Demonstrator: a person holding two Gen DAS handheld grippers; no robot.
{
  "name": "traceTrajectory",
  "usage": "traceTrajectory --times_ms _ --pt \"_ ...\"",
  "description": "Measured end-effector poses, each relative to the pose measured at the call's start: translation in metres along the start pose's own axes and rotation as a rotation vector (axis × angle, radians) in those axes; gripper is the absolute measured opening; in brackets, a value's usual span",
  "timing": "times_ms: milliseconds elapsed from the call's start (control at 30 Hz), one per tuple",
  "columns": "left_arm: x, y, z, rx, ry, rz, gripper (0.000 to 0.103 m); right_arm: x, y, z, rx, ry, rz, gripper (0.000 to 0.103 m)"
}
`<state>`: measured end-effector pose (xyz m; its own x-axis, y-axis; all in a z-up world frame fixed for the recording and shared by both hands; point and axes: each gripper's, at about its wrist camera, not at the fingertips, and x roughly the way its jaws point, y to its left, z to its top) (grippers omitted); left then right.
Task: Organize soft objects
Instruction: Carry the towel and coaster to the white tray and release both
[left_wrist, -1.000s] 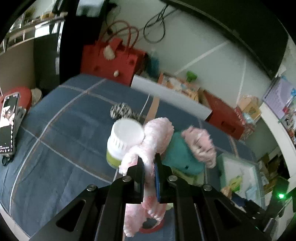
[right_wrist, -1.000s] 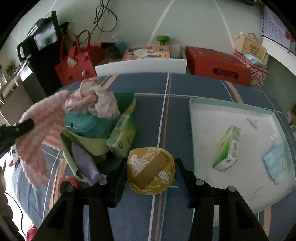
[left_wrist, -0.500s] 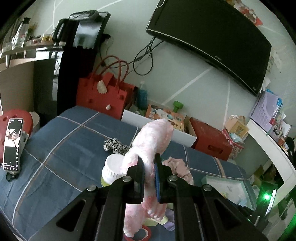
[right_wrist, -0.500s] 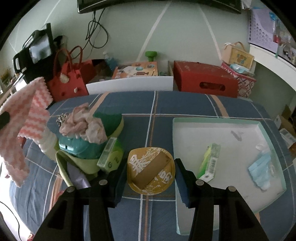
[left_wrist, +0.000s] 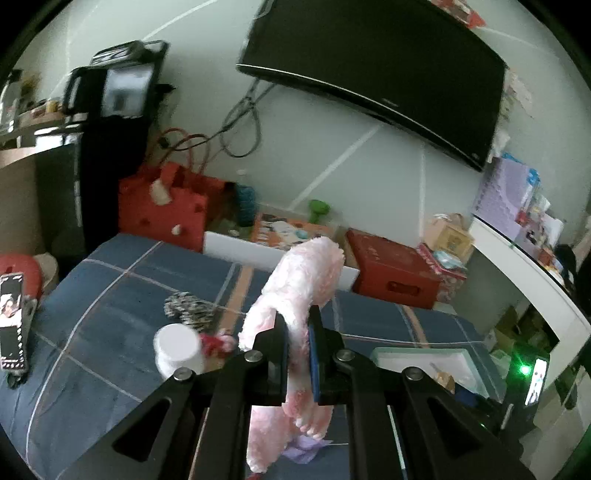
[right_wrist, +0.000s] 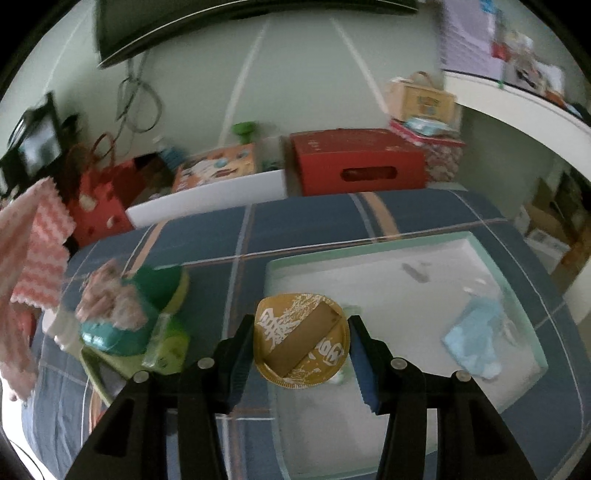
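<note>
My left gripper (left_wrist: 297, 332) is shut on a fluffy pink cloth (left_wrist: 295, 284), which hangs clear of the blue checked bed (left_wrist: 110, 314). The same pink cloth (right_wrist: 33, 266) shows at the left edge of the right wrist view. My right gripper (right_wrist: 301, 345) is shut on a round gold tin (right_wrist: 301, 339), held over the near left edge of the white tray (right_wrist: 388, 291). A pile with a pink fabric bundle (right_wrist: 107, 299), a teal pouch (right_wrist: 110, 336) and a green packet (right_wrist: 166, 343) lies left of the tin.
A white-lidded jar (left_wrist: 179, 349) and a leopard-print piece (left_wrist: 188, 308) lie on the bed. A light blue pack (right_wrist: 476, 339) sits in the tray. A phone (left_wrist: 13, 317) lies at the bed's left edge. Red bag (left_wrist: 162, 206), red box (right_wrist: 354, 166) and white board (right_wrist: 210, 199) stand behind the bed.
Both grippers rose and their views tilted up toward the wall. The pink cloth lifted away from the pile. The gold tin shifted right, now over the tray's edge.
</note>
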<state>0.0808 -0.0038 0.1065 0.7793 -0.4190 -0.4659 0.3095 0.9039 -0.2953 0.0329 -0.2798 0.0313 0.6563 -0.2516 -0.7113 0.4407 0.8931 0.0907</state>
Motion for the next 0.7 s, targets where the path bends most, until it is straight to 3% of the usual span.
traceTrajectory --times_ms 467,700 --pt "0.038 -0.116 -0.019 0.213 0.095 -0.207 0.009 0.002 -0.121 0.008 0.248 -0.003 -0.194 0.052" --pt "0.075 -0.154 -0.047 0.287 0.172 -0.251 0.009 0.007 -0.145 0.009 0.284 0.0 -0.239 0.052"
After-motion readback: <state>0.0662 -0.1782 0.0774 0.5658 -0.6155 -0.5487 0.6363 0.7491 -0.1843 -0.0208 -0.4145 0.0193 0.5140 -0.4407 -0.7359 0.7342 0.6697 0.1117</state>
